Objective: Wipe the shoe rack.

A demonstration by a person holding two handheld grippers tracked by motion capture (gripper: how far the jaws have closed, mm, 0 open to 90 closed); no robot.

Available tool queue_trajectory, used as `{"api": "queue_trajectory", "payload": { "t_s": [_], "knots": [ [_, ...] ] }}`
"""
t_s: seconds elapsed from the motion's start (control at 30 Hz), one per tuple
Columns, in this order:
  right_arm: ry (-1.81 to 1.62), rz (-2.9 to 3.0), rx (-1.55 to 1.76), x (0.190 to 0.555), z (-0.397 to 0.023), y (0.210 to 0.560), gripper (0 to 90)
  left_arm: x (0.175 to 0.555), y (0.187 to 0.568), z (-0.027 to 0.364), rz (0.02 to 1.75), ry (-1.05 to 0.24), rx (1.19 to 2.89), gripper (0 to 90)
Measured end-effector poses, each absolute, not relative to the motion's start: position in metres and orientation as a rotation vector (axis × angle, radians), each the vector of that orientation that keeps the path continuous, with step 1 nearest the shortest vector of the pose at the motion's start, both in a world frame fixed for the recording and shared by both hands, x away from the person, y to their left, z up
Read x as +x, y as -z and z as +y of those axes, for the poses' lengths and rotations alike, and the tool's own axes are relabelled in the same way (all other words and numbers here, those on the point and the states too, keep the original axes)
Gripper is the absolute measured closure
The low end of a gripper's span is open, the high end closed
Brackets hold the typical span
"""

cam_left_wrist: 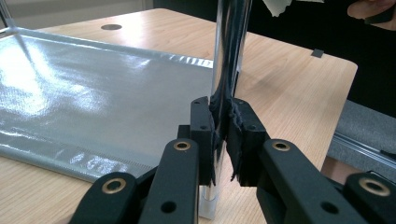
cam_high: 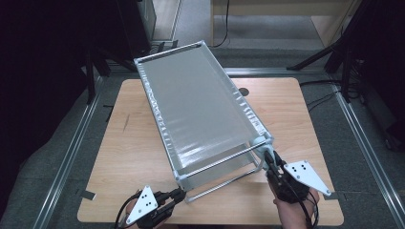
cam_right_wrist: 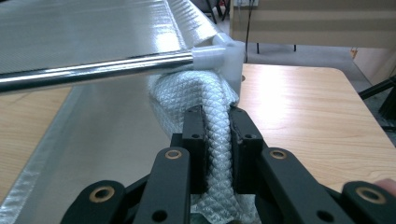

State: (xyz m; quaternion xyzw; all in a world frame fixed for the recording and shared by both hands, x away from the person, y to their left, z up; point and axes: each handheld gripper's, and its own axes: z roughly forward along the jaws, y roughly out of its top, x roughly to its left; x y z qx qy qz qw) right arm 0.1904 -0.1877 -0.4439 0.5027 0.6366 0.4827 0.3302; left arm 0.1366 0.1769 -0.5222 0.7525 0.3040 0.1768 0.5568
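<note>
The metal-framed rack [cam_high: 200, 109], with a silvery fabric sheet [cam_high: 196, 102] stretched across it, sits tilted on the wooden tabletop [cam_high: 129, 157], its far end raised and its near end low by the person's hands. The left gripper [cam_left_wrist: 224, 135] is clamped on an upright chrome tube [cam_left_wrist: 229, 56] at the near left corner, and its worn pads [cam_left_wrist: 240, 140] bite on smooth, shiny metal. The right gripper [cam_right_wrist: 217, 140] is pinched on a bunched fold of the quilted fabric [cam_right_wrist: 205, 107] just below the plastic corner joint [cam_right_wrist: 229, 56], not on the frame itself. That is the weaker hold, I judge: if the right hand pulls upward, the fabric may stretch, slide along its sleeve or slip out of the jaws without the frame following. The chrome tube could also turn or slide between the left pads, since it offers little friction. With only one corner held firmly, the whole rack might pivot about it, scrape across the tabletop or tip sideways toward an edge.
</note>
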Motion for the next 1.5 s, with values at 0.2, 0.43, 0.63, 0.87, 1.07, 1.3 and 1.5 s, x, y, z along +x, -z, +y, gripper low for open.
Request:
{"api": "queue_trajectory", "payload": {
  "t_s": [0.2, 0.43, 0.63, 0.87, 1.07, 1.3, 1.5],
  "knots": [
    [-1.192, 1.767, 1.462, 0.206, -0.191, 0.493, 80.0, 0.136, 0.522, 0.177, 0.714, -0.421, 1.779, 81.9],
    [-1.056, 1.892, 1.554, 0.218, -0.189, 0.536, 79.7, 0.136, 0.522, 0.177, 0.714, -0.424, 1.781, 82.0],
    [-1.126, 1.835, 1.486, 0.212, -0.191, 0.509, 79.7, 0.136, 0.522, 0.177, 0.715, -0.423, 1.780, 82.0],
    [-1.254, 1.710, 1.319, 0.192, -0.190, 0.453, 79.8, 0.137, 0.523, 0.176, 0.716, -0.421, 1.778, 82.0],
    [-1.174, 1.780, 1.410, 0.203, -0.193, 0.484, 79.9, 0.136, 0.522, 0.175, 0.712, -0.420, 1.783, 82.1],
    [-1.036, 1.916, 1.536, 0.218, -0.196, 0.534, 79.9, 0.137, 0.522, 0.175, 0.708, -0.414, 1.784, 82.1],
    [-1.076, 1.885, 1.500, 0.216, -0.195, 0.519, 80.2, 0.136, 0.522, 0.175, 0.708, -0.415, 1.785, 82.1]
  ]
}}
